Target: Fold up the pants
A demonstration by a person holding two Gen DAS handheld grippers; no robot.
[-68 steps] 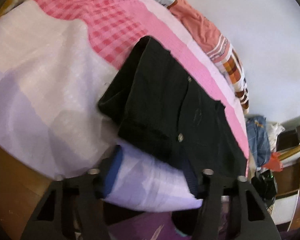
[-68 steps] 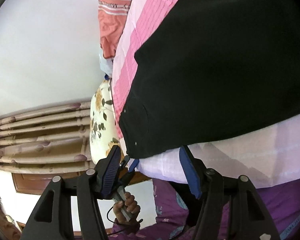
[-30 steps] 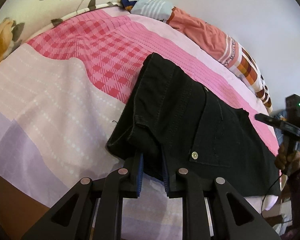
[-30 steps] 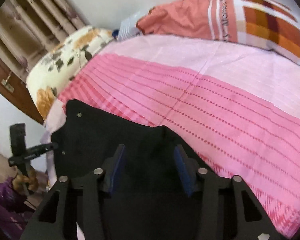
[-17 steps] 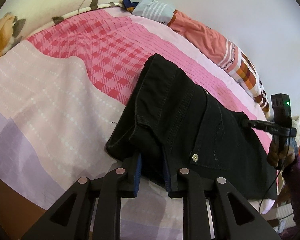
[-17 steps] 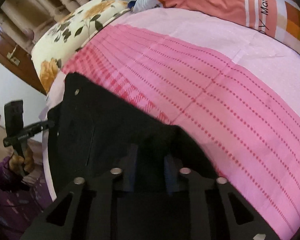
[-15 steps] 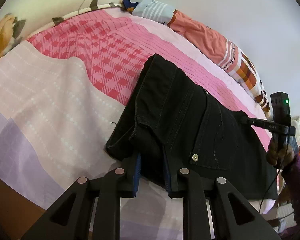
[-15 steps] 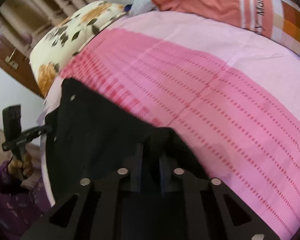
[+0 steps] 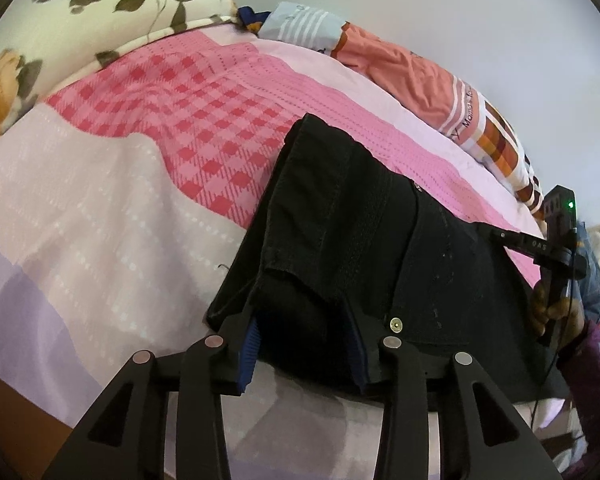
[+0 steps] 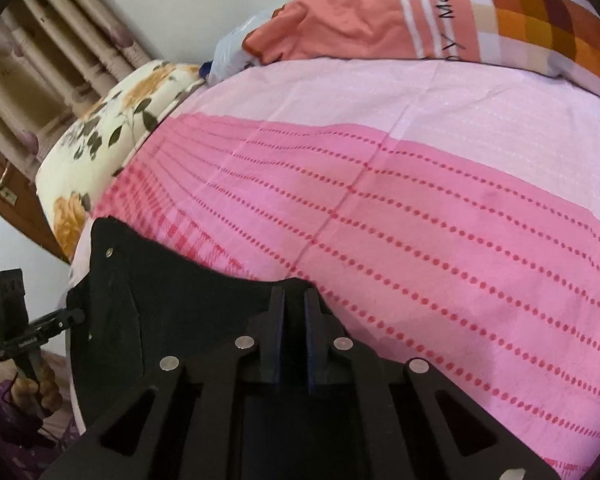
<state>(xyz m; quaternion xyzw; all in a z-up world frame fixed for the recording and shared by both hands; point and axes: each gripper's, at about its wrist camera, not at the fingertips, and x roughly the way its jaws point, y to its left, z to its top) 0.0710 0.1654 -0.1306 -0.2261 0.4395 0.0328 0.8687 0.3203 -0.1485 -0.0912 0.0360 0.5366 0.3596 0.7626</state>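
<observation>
Black pants (image 9: 380,240) lie folded on the pink bedsheet (image 9: 100,220). My left gripper (image 9: 303,350) is at their near folded corner. Its jaws are opening, and the thick fold sits loose between the blue pads (image 9: 248,344). In the right wrist view my right gripper (image 10: 294,312) is shut on the pants (image 10: 180,300) at their edge, with black cloth pinched between the narrow fingers. The left wrist view shows the right gripper (image 9: 488,230) from the side, in a hand (image 9: 552,308). The right wrist view shows the left gripper (image 10: 74,314) at the pants' other end.
A floral pillow (image 9: 80,12) lies at the head of the bed, and an orange checked blanket (image 9: 400,68) runs along the wall. Curtains (image 10: 60,40) hang beyond the pillow. Pink sheet (image 10: 460,200) stretches beyond the pants. A purple sleeve (image 9: 596,360) shows at the right.
The left jaws, earlier pinched on the pants' fold, have spread apart. The right jaws have closed from open onto the pants' edge, and that gripper has sunk a little.
</observation>
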